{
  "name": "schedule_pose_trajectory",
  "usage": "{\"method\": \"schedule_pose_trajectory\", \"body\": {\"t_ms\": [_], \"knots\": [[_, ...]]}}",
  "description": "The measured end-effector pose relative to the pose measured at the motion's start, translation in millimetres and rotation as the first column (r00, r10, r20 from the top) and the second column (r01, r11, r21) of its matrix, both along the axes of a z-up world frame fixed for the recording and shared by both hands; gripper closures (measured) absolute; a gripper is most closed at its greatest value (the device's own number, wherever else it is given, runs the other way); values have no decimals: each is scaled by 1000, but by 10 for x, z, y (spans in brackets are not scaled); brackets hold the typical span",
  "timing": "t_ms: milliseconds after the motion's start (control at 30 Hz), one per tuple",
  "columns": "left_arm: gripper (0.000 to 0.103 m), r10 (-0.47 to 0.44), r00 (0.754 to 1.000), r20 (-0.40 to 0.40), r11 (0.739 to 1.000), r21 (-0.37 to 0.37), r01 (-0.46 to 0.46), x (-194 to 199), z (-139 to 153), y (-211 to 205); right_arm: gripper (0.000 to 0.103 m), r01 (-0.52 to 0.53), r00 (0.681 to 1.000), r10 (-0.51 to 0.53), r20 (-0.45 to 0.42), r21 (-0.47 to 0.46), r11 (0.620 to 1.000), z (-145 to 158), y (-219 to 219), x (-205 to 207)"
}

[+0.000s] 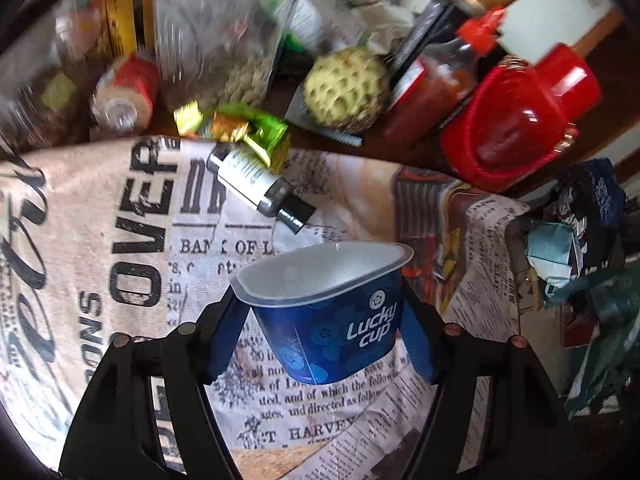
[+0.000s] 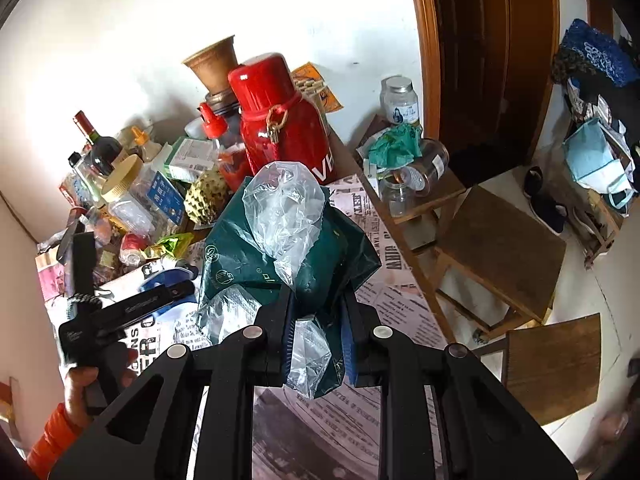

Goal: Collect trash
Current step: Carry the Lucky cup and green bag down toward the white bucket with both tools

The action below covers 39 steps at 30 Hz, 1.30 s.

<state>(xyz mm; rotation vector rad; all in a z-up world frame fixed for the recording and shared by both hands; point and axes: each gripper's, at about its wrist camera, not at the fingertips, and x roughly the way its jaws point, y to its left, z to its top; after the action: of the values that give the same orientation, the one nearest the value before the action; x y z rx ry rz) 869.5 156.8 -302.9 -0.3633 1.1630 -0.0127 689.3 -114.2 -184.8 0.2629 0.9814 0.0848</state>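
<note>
My left gripper (image 1: 320,320) is shut on an empty blue "Lucky cup" tub (image 1: 328,312) with a white rim, held above the newspaper-print tablecloth (image 1: 120,260). A crumpled green and gold wrapper (image 1: 240,130) and a small white bottle with a black cap (image 1: 260,184) lie on the cloth beyond it. My right gripper (image 2: 318,320) is shut on a dark green bag (image 2: 288,256) bunched with clear plastic (image 2: 284,208), held above the table. The left gripper (image 2: 120,308) shows at the left of the right wrist view, with the blue cup (image 2: 168,280) partly hidden.
The back of the table is crowded: a red thermos (image 2: 280,120), a red-capped sauce bottle (image 1: 436,80), a custard apple (image 1: 346,88), jars and a wine bottle (image 2: 98,140). Right of the table stand a small shelf with glass jars (image 2: 416,176) and wooden stools (image 2: 500,248).
</note>
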Motion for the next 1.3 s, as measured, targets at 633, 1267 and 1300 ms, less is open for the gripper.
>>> {"method": "schedule_pose_trajectory", "body": {"t_ms": [633,1267,1300], "knots": [[34,-3,903,429,987,144,-65,-1773,1943,-860,85,-175,951,164,262,18,984,944,-566,-1011],[34,12,775,632,971,177,-159,-3739,2929,-1248,85,-275,878,246,411,13,961,1435,-727,-2151],[34,4,771,637,972,179,-153,-3830,2943,-1230,85,-273,877,244,413,13,962,1437,-700,-2221]]}}
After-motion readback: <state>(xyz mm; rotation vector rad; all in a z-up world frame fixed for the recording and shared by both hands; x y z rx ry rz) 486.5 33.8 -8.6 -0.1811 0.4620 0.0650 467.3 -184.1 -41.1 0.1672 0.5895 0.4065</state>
